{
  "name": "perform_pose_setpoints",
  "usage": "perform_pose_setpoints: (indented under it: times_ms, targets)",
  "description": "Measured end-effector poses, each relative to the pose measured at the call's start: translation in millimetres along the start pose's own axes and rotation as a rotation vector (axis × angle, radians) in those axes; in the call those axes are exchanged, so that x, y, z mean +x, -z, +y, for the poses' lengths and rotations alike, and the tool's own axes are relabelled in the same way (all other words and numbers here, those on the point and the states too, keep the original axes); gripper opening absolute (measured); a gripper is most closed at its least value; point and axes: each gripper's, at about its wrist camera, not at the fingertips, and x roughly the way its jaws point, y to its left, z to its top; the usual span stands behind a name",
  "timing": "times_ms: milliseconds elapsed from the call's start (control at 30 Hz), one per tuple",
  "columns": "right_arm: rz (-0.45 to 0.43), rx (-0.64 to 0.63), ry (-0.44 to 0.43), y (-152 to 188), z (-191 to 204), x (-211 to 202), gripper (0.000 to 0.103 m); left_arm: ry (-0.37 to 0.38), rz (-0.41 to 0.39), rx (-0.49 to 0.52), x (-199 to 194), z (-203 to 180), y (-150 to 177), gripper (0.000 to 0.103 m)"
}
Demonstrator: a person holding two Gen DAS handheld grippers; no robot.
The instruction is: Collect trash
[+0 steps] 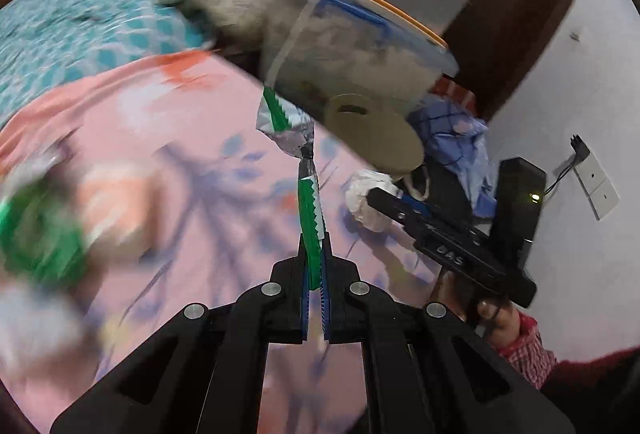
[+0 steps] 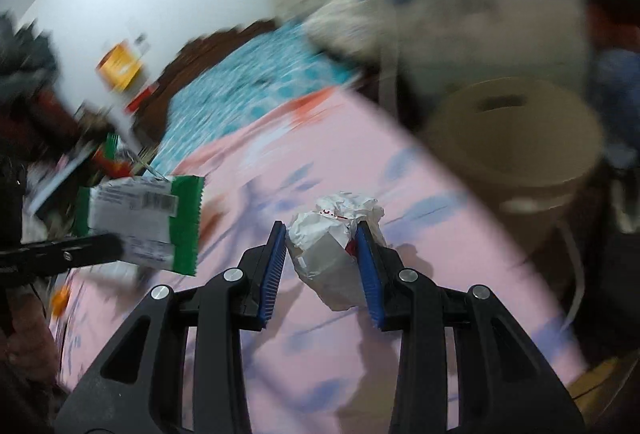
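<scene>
Paper ball (image 2: 338, 234) is sitting squeezed between the right gripper (image 2: 324, 266) fingers, over the pink bed sheet (image 2: 304, 366). Left gripper (image 1: 316, 274) is pinching the green wrapper (image 1: 310, 210) tight, its long side pointing ahead toward the brown bin (image 2: 516, 138), which is closer to the right gripper.

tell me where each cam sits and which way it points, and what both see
Left wrist: sits on the left tool, looking along its fingers over the pink bedsheet toward the tan bin; the green wrapper is clamped edge-on, and the right tool and hand show.
Right wrist: sits on the right tool, looking along its fingers across the bedsheet; its fingers flank the crumpled paper ball, and the left tool shows.
Shared: wrapper, paper ball, bin, bedsheet.
</scene>
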Motion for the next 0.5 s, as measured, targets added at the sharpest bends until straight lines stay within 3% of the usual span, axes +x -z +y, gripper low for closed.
perform_pose_setpoints:
  times_ms: [200,400,433,467,500]
  targets:
    - [-0.052,0.093,0.157,-44.2,-89.5,-1.5,0.038,0.058,0.074,0.049,108.3,-42.4,-75.2,0.004]
    - [-0.009,0.156,0.165,-62.3,-133.6,19.4,0.041,0.081,0.145,0.030,187.9,-71.6,-119.0,0.004]
    - [-0.007,0.155,0.168,-63.6,-135.1,22.7,0.047,0.066,0.149,0.025,199.5,-75.2,-123.4,0.008]
    - [-0.007,0.159,0.173,-65.2,-137.4,25.0,0.057,0.063,0.154,0.025,206.5,-76.4,-126.9,0.017]
    - [-0.021,0.169,0.182,-65.6,-140.6,24.0,0.061,0.053,0.162,0.027,214.7,-78.9,-129.2,0.026]
